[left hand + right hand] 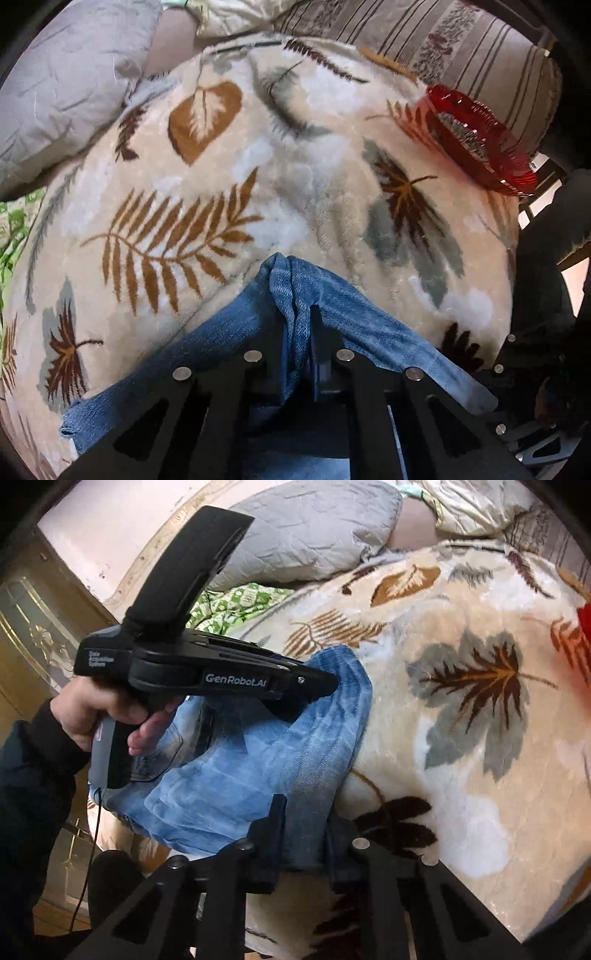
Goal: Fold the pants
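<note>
Faded denim pants (295, 295) bunched in both claws over plush leaf-print blanket (207, 192).

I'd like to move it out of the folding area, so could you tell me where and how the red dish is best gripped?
Judging by its pose, take the red dish by its rim, on the side facing the jeans. It sits tilted on the soft blanket, with that rim raised and open to a pinch from above; both grippers are busy now.

ahead: bare blanket (295, 192) | right: red bowl (480, 140) blocks
</note>
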A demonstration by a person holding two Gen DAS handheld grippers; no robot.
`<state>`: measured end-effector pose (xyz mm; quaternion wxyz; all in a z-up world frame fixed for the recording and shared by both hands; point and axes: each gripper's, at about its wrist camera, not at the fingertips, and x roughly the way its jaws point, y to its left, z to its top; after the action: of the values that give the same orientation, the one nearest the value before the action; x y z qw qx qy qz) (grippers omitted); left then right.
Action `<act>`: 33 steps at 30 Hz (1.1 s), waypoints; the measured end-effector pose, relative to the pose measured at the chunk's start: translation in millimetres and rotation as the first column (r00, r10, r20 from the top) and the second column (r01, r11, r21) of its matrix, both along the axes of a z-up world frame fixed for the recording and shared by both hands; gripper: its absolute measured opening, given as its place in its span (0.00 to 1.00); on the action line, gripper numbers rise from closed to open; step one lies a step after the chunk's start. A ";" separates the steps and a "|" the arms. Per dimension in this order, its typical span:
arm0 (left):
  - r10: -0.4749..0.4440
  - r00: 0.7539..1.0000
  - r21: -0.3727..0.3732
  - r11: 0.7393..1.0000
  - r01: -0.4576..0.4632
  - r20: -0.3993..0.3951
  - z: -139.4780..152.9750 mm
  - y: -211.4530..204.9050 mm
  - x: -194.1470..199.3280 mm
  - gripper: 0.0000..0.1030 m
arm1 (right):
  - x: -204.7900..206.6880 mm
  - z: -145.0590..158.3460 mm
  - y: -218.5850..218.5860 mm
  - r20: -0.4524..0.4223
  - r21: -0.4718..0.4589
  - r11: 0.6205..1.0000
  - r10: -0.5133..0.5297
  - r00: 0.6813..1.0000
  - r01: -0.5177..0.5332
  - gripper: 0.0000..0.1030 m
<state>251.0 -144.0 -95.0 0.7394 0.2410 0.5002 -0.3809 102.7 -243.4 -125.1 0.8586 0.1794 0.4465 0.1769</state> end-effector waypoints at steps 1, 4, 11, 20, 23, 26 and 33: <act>0.000 1.000 -0.015 1.000 0.000 0.010 4.4 -0.6 -0.2 0.08 | -1.1 2.1 -0.6 0.006 -0.005 1.000 0.004 1.000 -0.004 0.17; 0.007 1.000 -0.051 0.999 -0.006 0.027 18.3 -6.1 1.2 0.08 | -0.3 13.2 -5.1 0.022 -0.058 0.998 -0.001 1.000 0.002 0.15; 0.038 0.997 -0.138 0.990 -0.029 0.062 43.2 -44.7 29.0 0.08 | 23.0 45.0 -32.3 0.064 -0.222 0.972 -0.062 0.996 0.075 0.15; 0.014 1.000 -0.123 0.992 -0.013 0.011 7.1 -103.6 68.7 0.09 | 62.2 24.7 -82.1 0.011 -0.384 0.913 -0.147 0.989 0.140 0.15; 0.015 1.000 -0.088 0.996 -0.015 0.009 -11.5 -107.4 68.7 0.09 | 67.3 3.6 -80.7 -0.028 -0.412 0.903 -0.143 0.989 0.119 0.15; 0.014 0.999 -0.045 0.999 -0.012 0.044 -21.6 -113.5 64.0 0.10 | 69.3 -3.7 -76.9 -0.021 -0.427 0.895 -0.152 0.988 0.128 0.16; 0.129 0.970 -0.104 0.989 -0.109 0.207 28.5 -73.9 53.8 0.97 | 57.5 21.8 -89.8 0.016 -0.415 0.888 -0.212 0.977 0.199 0.84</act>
<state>304.9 -217.8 -66.5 0.8205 0.2158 0.4137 -0.3302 160.1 -333.1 -103.2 0.8841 0.0421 0.4651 -0.0165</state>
